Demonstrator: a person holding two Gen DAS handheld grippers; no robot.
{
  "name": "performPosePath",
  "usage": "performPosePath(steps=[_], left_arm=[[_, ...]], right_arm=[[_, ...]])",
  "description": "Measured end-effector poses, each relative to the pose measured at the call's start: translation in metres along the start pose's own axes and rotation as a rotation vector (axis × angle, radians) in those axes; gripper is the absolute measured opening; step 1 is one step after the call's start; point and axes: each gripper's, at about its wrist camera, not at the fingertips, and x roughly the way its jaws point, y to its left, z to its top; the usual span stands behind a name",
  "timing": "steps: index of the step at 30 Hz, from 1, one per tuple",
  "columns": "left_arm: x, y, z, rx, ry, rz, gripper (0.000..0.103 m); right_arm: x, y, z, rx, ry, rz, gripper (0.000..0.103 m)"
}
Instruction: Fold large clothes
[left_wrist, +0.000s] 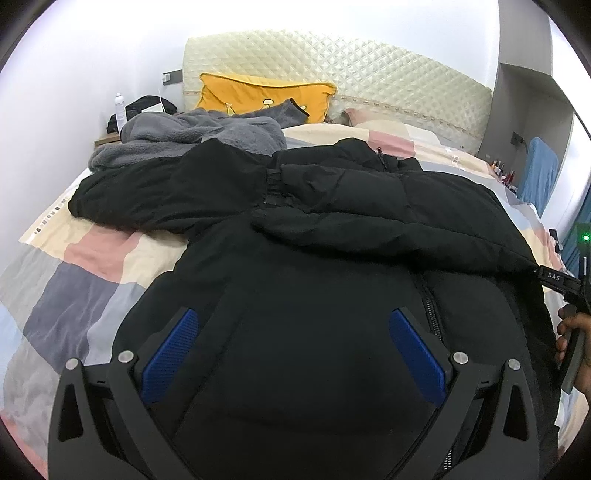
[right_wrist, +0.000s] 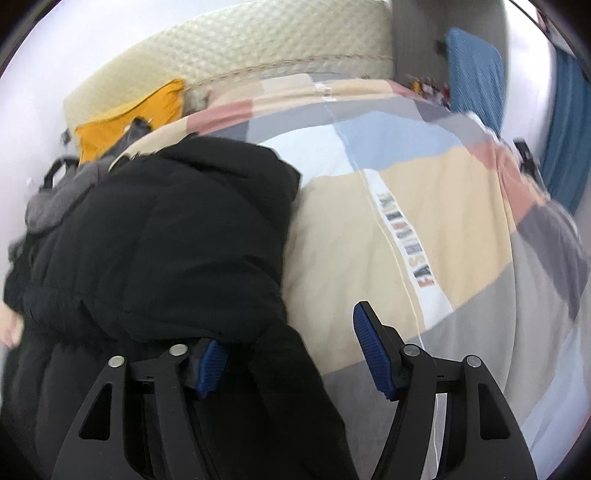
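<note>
A large black puffer jacket (left_wrist: 332, 229) lies spread on the bed, front up, one sleeve folded across its chest and the other sleeve (left_wrist: 147, 192) stretched to the left. My left gripper (left_wrist: 295, 325) hovers over the jacket's lower front, jaws wide open and empty. In the right wrist view the jacket (right_wrist: 166, 229) fills the left half. My right gripper (right_wrist: 291, 332) is open at the jacket's right edge. Its left finger (right_wrist: 210, 363) is partly under the fabric. Its right finger (right_wrist: 373, 354) is over the bedcover.
The bed has a patchwork bedcover (left_wrist: 92, 266) of pink, cream, grey and blue. A grey fleece garment (left_wrist: 192, 136) and a yellow pillow (left_wrist: 258, 96) lie near the quilted headboard (left_wrist: 351, 74). A nightstand with a bottle (left_wrist: 119, 110) stands at the left. Blue fabric (right_wrist: 476, 81) hangs at the right.
</note>
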Motion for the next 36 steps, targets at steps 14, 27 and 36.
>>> performPosePath(steps=[14, 27, 36], left_arm=[[-0.012, -0.023, 0.015, 0.054, -0.008, -0.044, 0.103], [0.043, -0.119, 0.110, 0.172, -0.052, -0.121, 0.103], [0.148, -0.120, 0.123, 0.154, 0.025, -0.102, 0.103]], right_arm=[[-0.059, 0.028, -0.020, -0.049, -0.029, -0.026, 0.066], [-0.058, 0.099, 0.038, -0.181, -0.269, 0.182, 0.067], [0.030, 0.109, 0.048, -0.222, -0.221, 0.171, 0.067]])
